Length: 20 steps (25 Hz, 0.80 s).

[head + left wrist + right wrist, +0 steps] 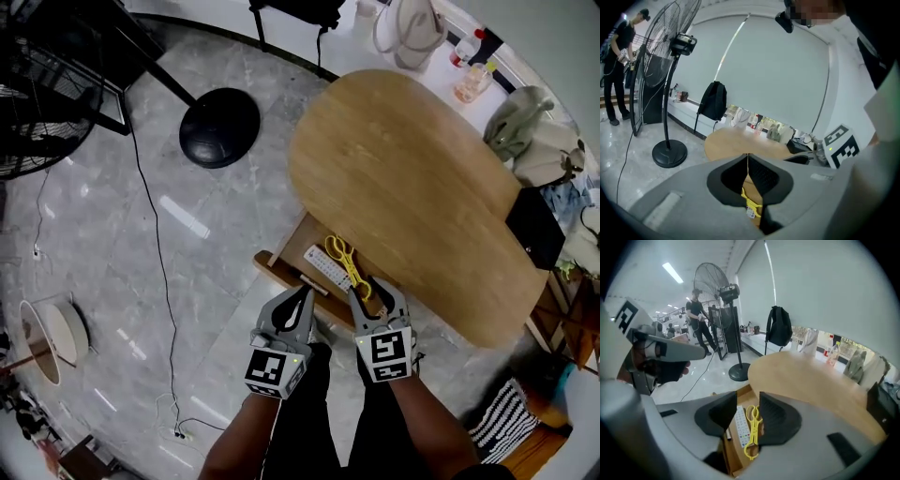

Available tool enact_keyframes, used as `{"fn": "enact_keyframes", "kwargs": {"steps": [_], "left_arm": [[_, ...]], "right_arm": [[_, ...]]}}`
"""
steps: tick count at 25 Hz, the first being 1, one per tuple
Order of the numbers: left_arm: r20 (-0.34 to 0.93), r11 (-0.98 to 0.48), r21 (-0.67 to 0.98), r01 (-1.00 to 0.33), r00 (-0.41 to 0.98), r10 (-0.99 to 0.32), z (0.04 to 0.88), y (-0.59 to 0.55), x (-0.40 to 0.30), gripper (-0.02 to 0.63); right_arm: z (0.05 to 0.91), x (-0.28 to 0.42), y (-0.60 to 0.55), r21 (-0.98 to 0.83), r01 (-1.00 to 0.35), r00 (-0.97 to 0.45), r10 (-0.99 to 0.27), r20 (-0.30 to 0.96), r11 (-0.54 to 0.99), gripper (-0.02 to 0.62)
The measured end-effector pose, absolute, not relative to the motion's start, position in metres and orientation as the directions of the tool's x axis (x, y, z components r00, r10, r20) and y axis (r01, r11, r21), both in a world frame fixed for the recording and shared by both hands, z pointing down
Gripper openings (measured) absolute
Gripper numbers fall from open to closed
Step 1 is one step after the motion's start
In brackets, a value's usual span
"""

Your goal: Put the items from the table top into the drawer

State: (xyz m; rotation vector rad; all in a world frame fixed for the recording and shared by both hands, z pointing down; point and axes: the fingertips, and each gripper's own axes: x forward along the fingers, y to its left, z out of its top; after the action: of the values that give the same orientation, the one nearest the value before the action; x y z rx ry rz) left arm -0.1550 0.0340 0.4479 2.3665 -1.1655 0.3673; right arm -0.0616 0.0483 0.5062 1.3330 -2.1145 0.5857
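The drawer point(292, 246) showed only its pulled-out front; the rest lay hidden under the oval wooden tabletop point(412, 187). In the head view the right gripper point(372, 291) covered the near ends of the yellow scissor-shaped tool point(344, 258) and the white remote control point(325, 267). In the left gripper view only a sliver of that tool and a small tag on it showed below the left gripper point(748, 161); the remote was behind the gripper's body. A slim dark object point(727, 433) beside the remote was mostly behind a jaw and could not be identified. The bottles point(472, 82) beyond the table were too small to read. The floor fan point(37, 103) was cut off by the picture's left edge.
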Motion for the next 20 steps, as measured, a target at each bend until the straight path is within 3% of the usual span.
{"fn": "enact_keyframes", "kwargs": {"steps": [4, 10, 15, 20], "left_arm": [[0.423, -0.565, 0.288, -0.773, 0.632, -0.649, 0.406, 0.033, -0.138, 0.018], [0.37, -0.617, 0.29, -0.731, 0.68, -0.632, 0.316, 0.037, -0.097, 0.018], [0.316, -0.713, 0.236, -0.66, 0.746, -0.586, 0.235, 0.046, -0.062, 0.018], [0.297, -0.77, 0.159, -0.618, 0.774, -0.559, 0.18, 0.052, -0.044, 0.018]], "right_arm": [[0.44, -0.049, 0.046, -0.042, -0.915, -0.336, -0.699, 0.631, 0.402, 0.118], [0.342, -0.02, 0.061, -0.022, -0.901, -0.362, -0.721, 0.591, 0.434, 0.004], [0.249, 0.006, 0.073, -0.04, -0.893, -0.405, -0.763, 0.504, 0.447, -0.002], [0.172, 0.033, 0.077, -0.043, -0.93, -0.353, -0.857, 0.374, 0.364, -0.002]]}}
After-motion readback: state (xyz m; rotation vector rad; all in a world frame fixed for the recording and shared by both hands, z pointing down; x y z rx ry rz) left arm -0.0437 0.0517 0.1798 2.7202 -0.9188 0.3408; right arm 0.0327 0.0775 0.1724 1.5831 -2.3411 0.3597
